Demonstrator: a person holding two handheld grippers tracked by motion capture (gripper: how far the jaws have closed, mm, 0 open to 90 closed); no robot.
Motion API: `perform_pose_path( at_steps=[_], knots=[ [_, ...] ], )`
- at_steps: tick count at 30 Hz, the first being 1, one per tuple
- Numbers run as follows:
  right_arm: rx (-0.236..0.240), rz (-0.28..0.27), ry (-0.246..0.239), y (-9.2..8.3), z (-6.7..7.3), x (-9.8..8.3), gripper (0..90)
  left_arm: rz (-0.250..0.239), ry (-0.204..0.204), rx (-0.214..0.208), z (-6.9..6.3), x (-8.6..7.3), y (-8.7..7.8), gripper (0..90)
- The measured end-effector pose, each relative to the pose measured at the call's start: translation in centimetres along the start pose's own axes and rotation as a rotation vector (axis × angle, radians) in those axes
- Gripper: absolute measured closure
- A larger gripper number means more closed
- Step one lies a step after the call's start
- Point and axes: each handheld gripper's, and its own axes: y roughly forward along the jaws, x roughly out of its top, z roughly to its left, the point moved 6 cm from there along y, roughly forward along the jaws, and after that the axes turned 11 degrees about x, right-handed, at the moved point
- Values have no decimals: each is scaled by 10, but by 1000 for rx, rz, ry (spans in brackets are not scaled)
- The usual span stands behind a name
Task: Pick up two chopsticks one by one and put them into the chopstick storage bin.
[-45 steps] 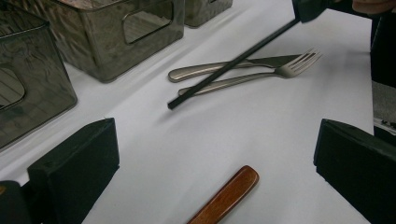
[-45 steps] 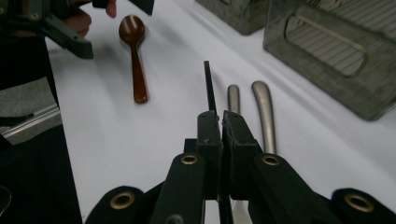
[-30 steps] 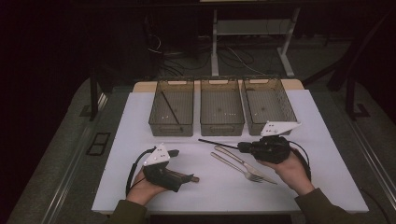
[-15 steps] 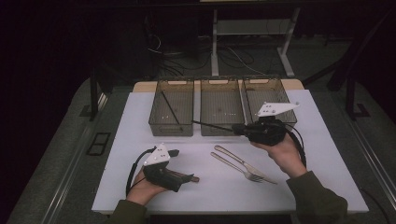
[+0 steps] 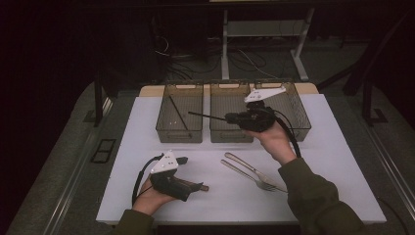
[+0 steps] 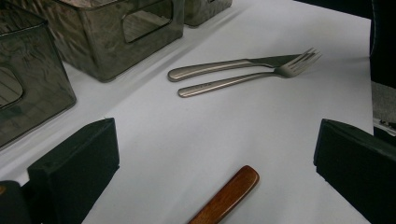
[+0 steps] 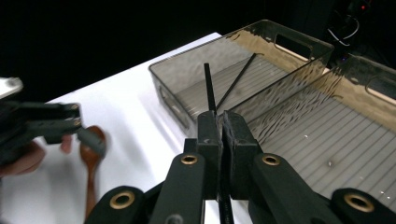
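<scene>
High view: black chopstick (image 5: pixel 208 116) pinched in right gripper (image 5: pixel 230 117), protruding leftward.

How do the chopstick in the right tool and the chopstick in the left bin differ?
The held chopstick is clamped in the shut right tool, lifted off the table; the binned chopstick lies loose in the left bin. The held one runs roughly level, its tip reaching over that bin; the binned one lies slanted across the bin's floor. Both are thin, dark sticks.
</scene>
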Motion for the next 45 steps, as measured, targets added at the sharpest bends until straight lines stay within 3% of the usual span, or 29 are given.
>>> perform_pose_path(
  at_steps=[7,18,30,45],
  knots=[
    [-31,18,2,30,-10,16,854,-4,-5,-1,1,0,-1,0],
    [-73,66,14,77,-22,24,854,-4,1,-4,1,0,-1,0],
    [-138,128,34,117,-42,30,853,-15,-15,-14,1,1,-1,0],
    [-164,158,72,162,-55,33,853,-23,-19,-20,2,2,-1,0]
  ],
)
